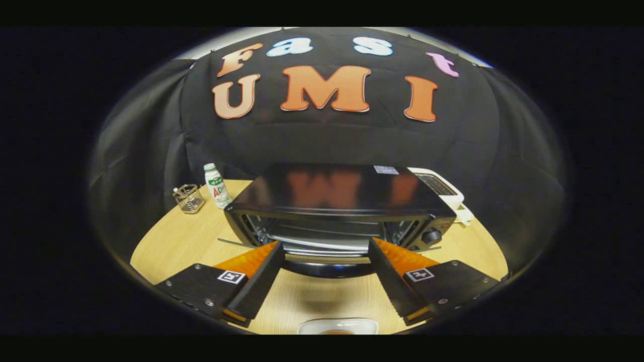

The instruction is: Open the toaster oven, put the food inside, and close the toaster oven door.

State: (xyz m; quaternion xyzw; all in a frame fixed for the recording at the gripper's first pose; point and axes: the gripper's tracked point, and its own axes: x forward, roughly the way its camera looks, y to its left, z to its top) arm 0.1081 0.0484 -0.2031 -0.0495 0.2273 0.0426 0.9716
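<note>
**Toaster oven open, food not yet loaded**

Toaster oven (pixel 342 211): mid-desk, just ahead of my tongs (pixel 327 259); door (pixel 329 269) appears lowered, rack exposed. Tongs: spread wide, empty. White dish (pixel 337 327), near edge of desk (pixel 171 241): contents unclear. I judge loading and closing remain. Behind: bottle (pixel 216 186), wire basket (pixel 189 198).

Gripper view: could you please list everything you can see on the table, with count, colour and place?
toaster oven: one, black, mid-table, just ahead of the fingers
oven door: one, dark, folded down open between the fingertips
bottle: one, white with green cap, left of the oven, upright
wire basket: one, metal, left of the bottle
white appliance: one, white, behind the oven's right side
dish: one, white, near table edge, below the fingers; contents unclear
table: one, light wood, round
gripper: one, black with orange fingers, open, tips either side of the door, holding nothing
</note>
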